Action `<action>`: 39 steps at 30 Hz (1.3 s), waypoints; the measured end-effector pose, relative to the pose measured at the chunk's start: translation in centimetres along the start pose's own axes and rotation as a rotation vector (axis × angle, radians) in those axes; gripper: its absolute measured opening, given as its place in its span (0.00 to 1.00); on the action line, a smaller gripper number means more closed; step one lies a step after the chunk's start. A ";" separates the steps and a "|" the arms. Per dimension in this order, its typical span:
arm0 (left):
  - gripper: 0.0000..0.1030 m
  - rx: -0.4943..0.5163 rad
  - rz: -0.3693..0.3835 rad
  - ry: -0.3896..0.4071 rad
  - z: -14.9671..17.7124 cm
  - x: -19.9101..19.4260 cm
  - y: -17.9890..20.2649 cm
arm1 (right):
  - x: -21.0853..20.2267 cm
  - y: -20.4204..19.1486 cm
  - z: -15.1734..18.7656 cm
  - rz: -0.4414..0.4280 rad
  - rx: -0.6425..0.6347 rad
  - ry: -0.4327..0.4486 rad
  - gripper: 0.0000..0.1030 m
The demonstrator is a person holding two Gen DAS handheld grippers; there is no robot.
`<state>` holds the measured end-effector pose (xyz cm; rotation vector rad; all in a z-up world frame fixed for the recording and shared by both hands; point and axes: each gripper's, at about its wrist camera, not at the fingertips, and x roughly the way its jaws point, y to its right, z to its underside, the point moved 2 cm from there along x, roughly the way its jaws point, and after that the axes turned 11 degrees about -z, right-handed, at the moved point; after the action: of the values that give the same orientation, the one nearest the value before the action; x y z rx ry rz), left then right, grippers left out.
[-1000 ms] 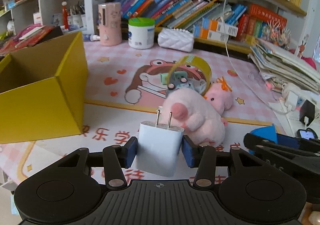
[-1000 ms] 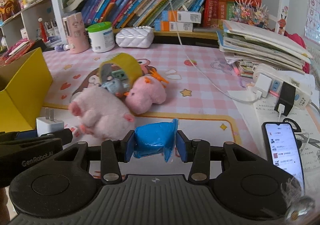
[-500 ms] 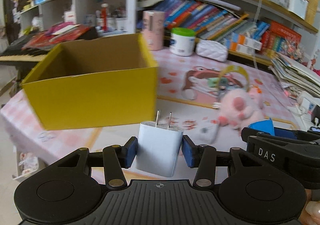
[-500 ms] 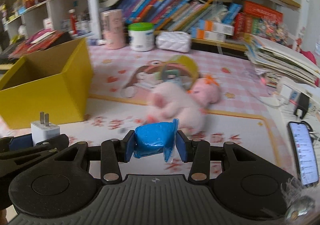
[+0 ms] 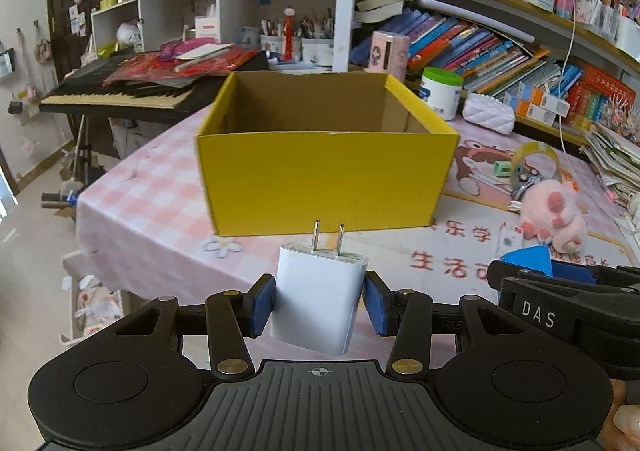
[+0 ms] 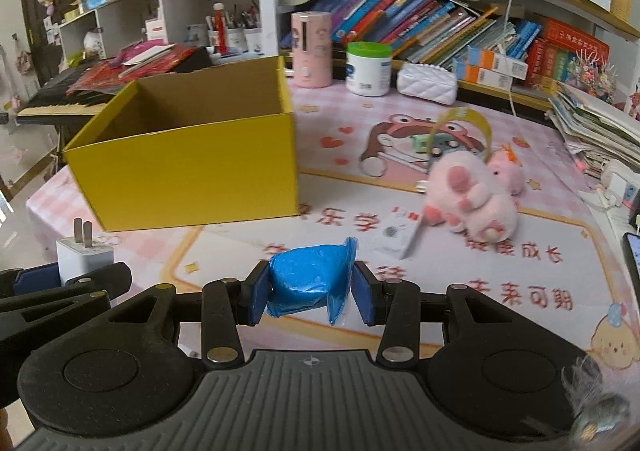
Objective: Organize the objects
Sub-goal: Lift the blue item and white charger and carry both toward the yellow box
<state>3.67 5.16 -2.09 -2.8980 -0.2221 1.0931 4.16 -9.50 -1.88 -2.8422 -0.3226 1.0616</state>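
Observation:
My left gripper (image 5: 318, 305) is shut on a white plug charger (image 5: 316, 299) with its two prongs pointing away from me. Straight ahead of it stands an open yellow cardboard box (image 5: 324, 179), seemingly empty inside. My right gripper (image 6: 310, 293) is shut on a crumpled blue packet (image 6: 310, 277); in its view the box (image 6: 192, 167) lies ahead to the left. The right gripper shows in the left wrist view at the lower right (image 5: 560, 291), and the charger (image 6: 82, 257) shows at the left of the right wrist view.
On the pink mat lie two pink plush toys (image 6: 472, 195), a yellow tape ring (image 6: 464, 127) with small items and a small white card (image 6: 396, 235). A white jar (image 6: 368, 69), pink canister (image 6: 311, 49) and quilted white pouch (image 6: 428, 83) stand behind. Book shelves, a paper stack and a keyboard (image 5: 112, 95) surround the table.
Both grippers have swung left with their loads still held. The yellow box has come from the left edge to the centre of the left wrist view; the plush toys have slid right.

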 end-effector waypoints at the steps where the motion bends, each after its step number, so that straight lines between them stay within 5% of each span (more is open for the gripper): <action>1: 0.45 0.002 0.000 0.001 0.2 -0.1 -0.5 | -0.1 -0.5 0.2 -0.002 0.001 0.001 0.40; 17: 0.45 0.011 0.015 0.038 1.9 -1.8 -5.9 | -1.7 -6.2 2.4 0.008 0.009 0.024 0.40; 39: 0.45 0.010 0.030 0.047 1.8 -2.0 -6.5 | -1.9 -7.2 2.5 -0.001 -0.008 0.015 0.40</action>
<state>0.25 11.25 -1.58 -2.9237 -0.1715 1.0263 -0.04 -2.88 -1.39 -2.8555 -0.3279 1.0399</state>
